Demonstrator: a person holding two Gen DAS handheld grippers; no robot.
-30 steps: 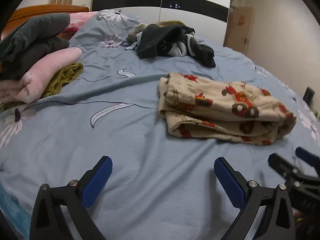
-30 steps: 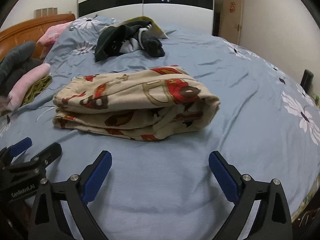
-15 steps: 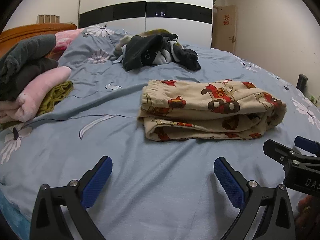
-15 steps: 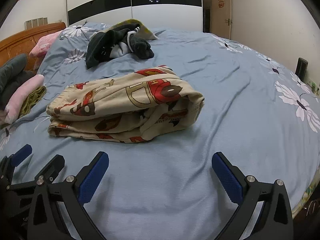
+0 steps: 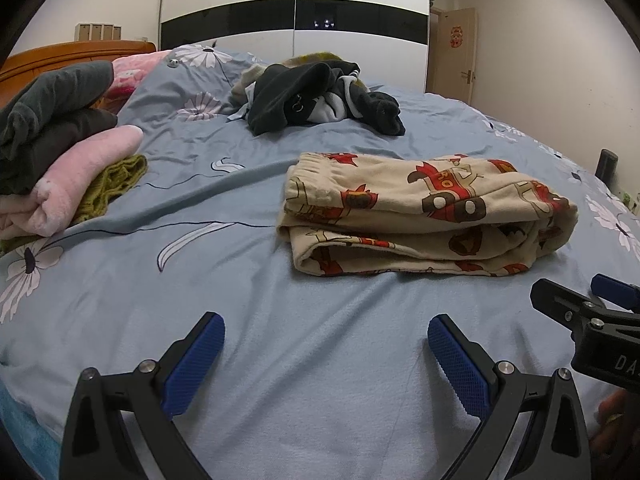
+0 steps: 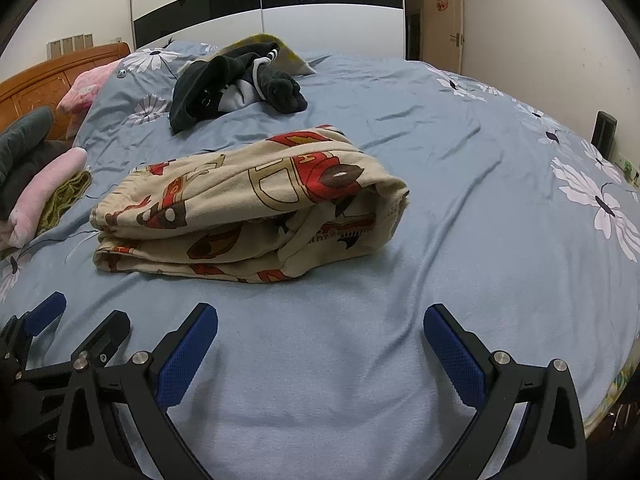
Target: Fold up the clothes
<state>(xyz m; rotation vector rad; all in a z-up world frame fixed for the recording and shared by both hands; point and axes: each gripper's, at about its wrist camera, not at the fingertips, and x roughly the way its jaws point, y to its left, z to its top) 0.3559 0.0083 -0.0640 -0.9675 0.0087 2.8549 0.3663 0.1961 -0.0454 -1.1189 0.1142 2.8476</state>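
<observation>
1. Two views are given. On the left wrist view, the left tongs (image 5: 326,348) are held wide open and empty above the bed (image 5: 248,280); the folded cream garment (image 5: 424,216) is seen beyond, right of centre, with the right tongs (image 5: 576,300) at the right edge.
2. On the right wrist view, the right tongs (image 6: 320,340) are spread open, gripping nothing; the folded cream garment (image 6: 248,200) lies just beyond them, left of centre, and a dark clothes heap (image 6: 236,84) is seen far behind.

Each gripper, left (image 5: 326,342) and right (image 6: 320,334), is built from black angular arms. Textured blue pads (image 5: 458,364) are fitted inside, silver screws (image 5: 502,367) are set at the joints, and white lettering is printed on the right body.
</observation>
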